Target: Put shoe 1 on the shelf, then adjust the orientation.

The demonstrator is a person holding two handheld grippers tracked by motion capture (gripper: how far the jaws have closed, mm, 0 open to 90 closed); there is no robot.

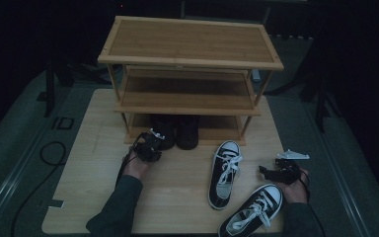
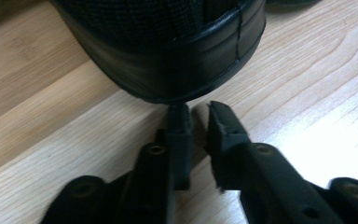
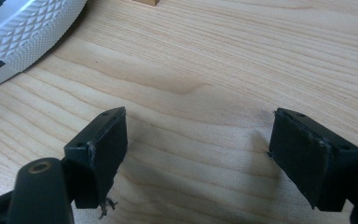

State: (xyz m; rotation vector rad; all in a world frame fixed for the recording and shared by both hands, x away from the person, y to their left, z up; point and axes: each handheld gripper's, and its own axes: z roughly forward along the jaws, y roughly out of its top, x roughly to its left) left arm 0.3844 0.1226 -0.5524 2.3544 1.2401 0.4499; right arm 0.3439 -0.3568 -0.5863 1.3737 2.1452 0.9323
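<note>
Dark room, dim light; pale wooden table with a three-tier bamboo shoe rack standing at its far half. Work in hand looks like shelving shoes.

Far left: left gripper sits right at the rack's bottom shelf, in front of the left shoe of a black pair parked there heels-out, toes pointing away into the rack. In the left gripper view the black heel lies dead ahead, rubber edge just beyond the fingertips. Jaws narrow, a slim gap between them, nothing in it; pads not pressing on the shoe. Reads as just-released or about to pinch the heel, can't tell which.

Centre-right: black-and-white sneaker lies on the table, long axis near front-to-back, toe toward the person. Second sneaker sits nearer the front edge, angled diagonally.

Right: right gripper hovers low just right of the first sneaker, jaws wide, bare wood between them. In the right gripper view a white textured sole shows at upper left, so the shoe lies left of the jaws, not between them. Right hand is clearly the nearer one for either sneaker; likely needs to swing left to straddle it.
</note>
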